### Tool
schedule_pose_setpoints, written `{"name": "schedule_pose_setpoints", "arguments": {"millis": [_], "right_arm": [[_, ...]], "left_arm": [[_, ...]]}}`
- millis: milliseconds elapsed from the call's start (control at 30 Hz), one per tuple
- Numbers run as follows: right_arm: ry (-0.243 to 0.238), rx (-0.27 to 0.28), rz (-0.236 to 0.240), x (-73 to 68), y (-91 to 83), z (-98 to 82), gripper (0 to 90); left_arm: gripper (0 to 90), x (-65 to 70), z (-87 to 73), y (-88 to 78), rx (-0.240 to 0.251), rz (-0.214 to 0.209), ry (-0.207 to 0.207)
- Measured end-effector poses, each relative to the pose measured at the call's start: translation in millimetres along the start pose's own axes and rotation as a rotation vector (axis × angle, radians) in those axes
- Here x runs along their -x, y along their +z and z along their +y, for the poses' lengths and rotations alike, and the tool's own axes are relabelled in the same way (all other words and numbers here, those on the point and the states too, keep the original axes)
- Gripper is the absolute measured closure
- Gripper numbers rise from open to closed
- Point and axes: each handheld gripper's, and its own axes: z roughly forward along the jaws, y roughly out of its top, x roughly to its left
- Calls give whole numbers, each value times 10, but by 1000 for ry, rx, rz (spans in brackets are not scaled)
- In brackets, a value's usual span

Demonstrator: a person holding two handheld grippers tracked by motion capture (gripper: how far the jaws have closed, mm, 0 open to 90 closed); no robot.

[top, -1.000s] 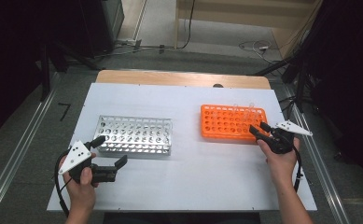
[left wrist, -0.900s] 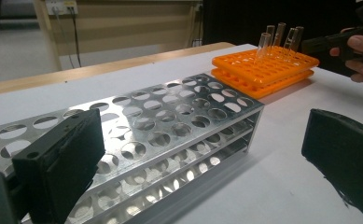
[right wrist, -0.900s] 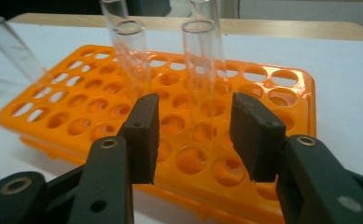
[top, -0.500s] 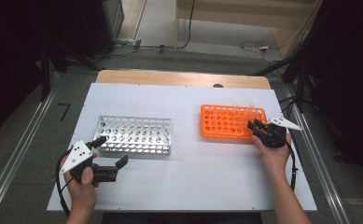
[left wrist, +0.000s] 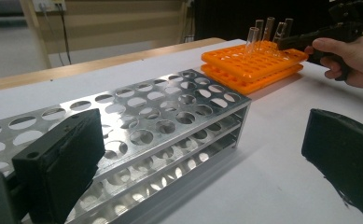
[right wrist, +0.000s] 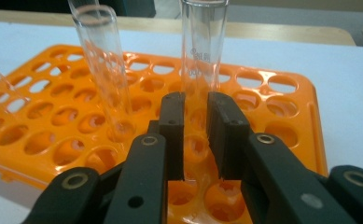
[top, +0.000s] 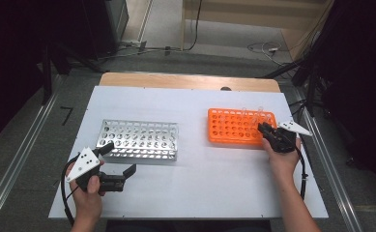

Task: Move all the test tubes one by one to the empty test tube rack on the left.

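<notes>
At the worktop's right edge, the right tool (right wrist: 195, 135), jaws just closing, clamps a glass tube (right wrist: 201, 51) standing in the orange rack (top: 224, 137). The metal rack (top: 137, 140) holds none; the left tool (top: 120, 164) waits released.

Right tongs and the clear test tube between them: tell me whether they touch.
Touching. In the right gripper view both pads of the right tongs press against the clear test tube, which stands upright in the orange rack.

An orange rack (top: 238, 126), a silvery metal rack (top: 137, 140), clear glass tubes (right wrist: 202, 46), a white table (top: 195, 188).
</notes>
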Motion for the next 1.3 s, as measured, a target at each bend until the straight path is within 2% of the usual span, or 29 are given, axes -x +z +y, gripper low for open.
{"name": "schedule_pose_setpoints", "arguments": {"millis": [200,267,433,633,833,1133,1300], "right_arm": [[1,53,3,-9,-117,80,740],[-4,68,5,-15,-169,120,740],[-25,95,25,-69,-298,222,740],[-45,111,59,-175,-476,358,741],[-53,121,127,-319,-607,433,741],[-116,101,237,-671,-686,462,741],[-142,93,314,-889,-714,424,741]], "left_arm": [[0,15,24,11,1,-1,2],[0,23,55,13,13,-17,-26],[0,124,179,40,7,-29,8],[0,205,296,123,-3,-80,10],[0,266,410,255,-9,-120,7],[0,373,564,502,-23,-177,-1],[0,444,656,625,-25,-204,1]]}}
